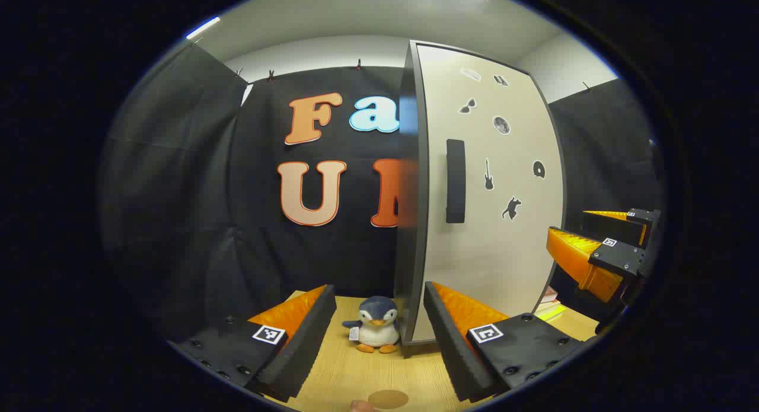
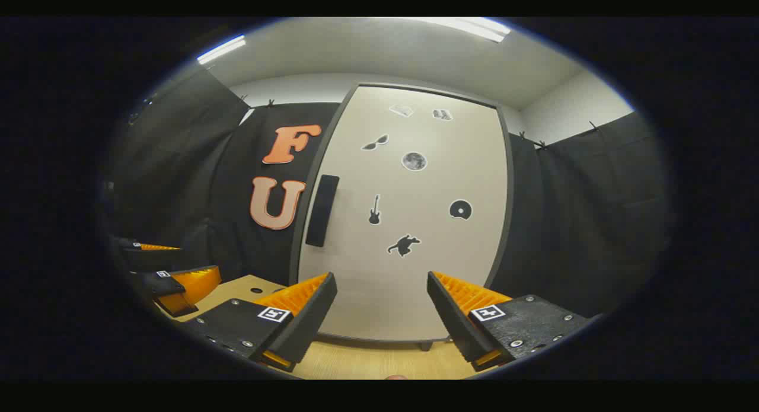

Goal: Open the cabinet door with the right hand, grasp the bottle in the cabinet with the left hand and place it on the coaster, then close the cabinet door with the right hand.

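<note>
The cabinet (image 2: 403,216) stands upright on the wooden table (image 1: 356,370), and its pale door (image 1: 492,192) is closed, so the bottle cannot be seen. A dark vertical handle (image 2: 322,210) sits near the door's left edge, and small dark stickers (a guitar, sunglasses, a moon among them) dot the door face. In the left gripper view a stack of books (image 1: 548,305) lies just beside the cabinet's right side.

The left gripper (image 1: 379,335) has its fingers spread wide with nothing between them, held above the table in front of the cabinet's left corner. The right gripper (image 2: 382,317) is likewise wide apart and holds nothing, facing the door front, apart from the handle.

A plush penguin (image 1: 376,332) sits on the table just beside the cabinet's left side. The round brown coaster (image 1: 388,398) lies flat on the table nearer the camera, bare.
</note>
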Motion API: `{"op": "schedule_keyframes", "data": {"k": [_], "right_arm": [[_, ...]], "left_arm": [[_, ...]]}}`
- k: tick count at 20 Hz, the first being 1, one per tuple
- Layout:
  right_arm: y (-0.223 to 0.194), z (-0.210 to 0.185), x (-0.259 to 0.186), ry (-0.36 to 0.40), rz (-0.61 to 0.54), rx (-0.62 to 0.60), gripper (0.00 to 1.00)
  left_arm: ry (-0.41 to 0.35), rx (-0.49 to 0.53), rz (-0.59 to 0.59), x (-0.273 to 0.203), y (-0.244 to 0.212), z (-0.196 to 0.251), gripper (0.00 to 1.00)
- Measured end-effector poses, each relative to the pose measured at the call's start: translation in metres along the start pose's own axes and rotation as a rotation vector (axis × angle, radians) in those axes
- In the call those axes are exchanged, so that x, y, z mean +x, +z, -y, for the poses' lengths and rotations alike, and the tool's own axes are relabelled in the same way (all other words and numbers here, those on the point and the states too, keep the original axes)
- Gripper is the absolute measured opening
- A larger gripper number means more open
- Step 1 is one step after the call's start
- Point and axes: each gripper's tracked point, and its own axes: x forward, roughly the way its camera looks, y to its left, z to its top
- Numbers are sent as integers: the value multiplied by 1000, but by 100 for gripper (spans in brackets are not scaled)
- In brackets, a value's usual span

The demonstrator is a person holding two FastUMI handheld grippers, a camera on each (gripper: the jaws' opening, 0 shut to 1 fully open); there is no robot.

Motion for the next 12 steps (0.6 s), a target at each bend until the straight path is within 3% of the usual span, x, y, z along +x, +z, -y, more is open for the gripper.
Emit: {"op": "schedule_keyframes", "data": {"k": [2, 3, 5, 12], "right_arm": [[6, -12, -5, 24, -2, -2, 95], [9, -17, -7, 29, -1, -9, 95], [16, -24, -13, 27, 4, -28, 95], [27, -41, -30, -38, 8, -13, 95]], "left_arm": [[11, 15, 4, -10, 7, -5, 94], [13, 22, 6, -12, 11, -6, 99], [23, 33, 15, -17, 21, -10, 94], [-7, 49, 69, -37, 45, -20, 94]]}}
